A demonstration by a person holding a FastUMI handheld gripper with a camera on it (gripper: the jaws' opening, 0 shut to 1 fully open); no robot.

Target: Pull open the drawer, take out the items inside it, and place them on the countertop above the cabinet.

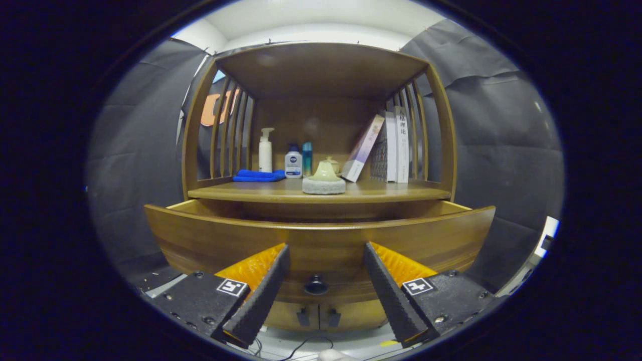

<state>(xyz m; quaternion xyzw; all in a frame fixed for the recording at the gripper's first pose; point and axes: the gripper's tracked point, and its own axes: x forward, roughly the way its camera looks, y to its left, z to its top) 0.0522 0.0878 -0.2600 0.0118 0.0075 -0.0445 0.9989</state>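
Observation:
A wooden cabinet stands straight ahead. Its drawer [321, 240] is pulled out toward me, and the drawer's inside is hidden behind its curved front. A dark round knob [316, 286] sits low on the drawer front, in the gap between my two fingers. My gripper [326, 255] is open, its fingers spread to either side of the knob and touching nothing. The countertop [251, 192] lies just above the drawer. A pale green domed item on a grey round base [324, 179] stands near its front edge.
At the back of the countertop are a blue folded cloth [259, 175], a white pump bottle [265, 150], two small bottles [294, 161] and a small pot. Several books [388, 148] lean at the right. Slatted sides and a wooden top enclose the shelf. Two small door handles [318, 317] show below the drawer.

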